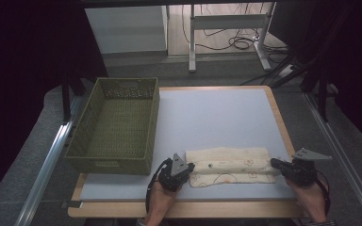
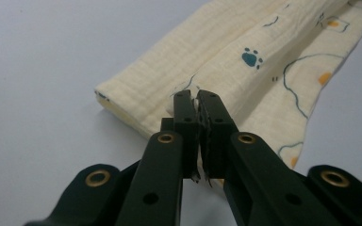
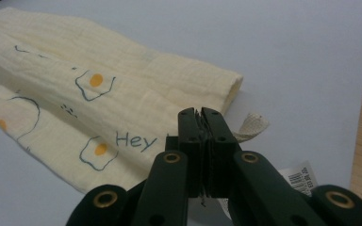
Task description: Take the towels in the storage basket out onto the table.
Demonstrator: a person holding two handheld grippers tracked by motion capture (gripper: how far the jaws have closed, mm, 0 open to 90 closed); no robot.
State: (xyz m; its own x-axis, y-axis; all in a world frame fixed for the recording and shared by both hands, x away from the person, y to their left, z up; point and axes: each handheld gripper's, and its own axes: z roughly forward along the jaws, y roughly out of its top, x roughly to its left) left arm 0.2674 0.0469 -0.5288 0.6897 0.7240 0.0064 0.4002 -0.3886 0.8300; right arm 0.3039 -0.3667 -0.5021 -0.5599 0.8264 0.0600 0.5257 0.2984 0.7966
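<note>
A cream cloth [image 1: 228,167] printed with fried eggs, a paw and the word "Hey" lies folded into a long strip near the table's front edge. My left gripper [image 1: 187,168] is at its left end, jaws shut, with a small pucker of the cloth [image 2: 264,61] pinched at the tips of the left gripper [image 2: 197,95]. At the strip's right end my right gripper [image 1: 274,163] is shut too. In the right gripper view the tips of the right gripper [image 3: 199,113] close on the cloth's [image 3: 99,89] end edge, beside a small woven tag [image 3: 253,125].
An olive woven basket [image 1: 87,129] with nothing in it stands on the table's left side, close to my left gripper. The grey mat [image 1: 217,117] stretches behind the cloth. The wooden table edge [image 1: 283,122] runs along the right. A barcode label [image 3: 299,177] lies under my right gripper.
</note>
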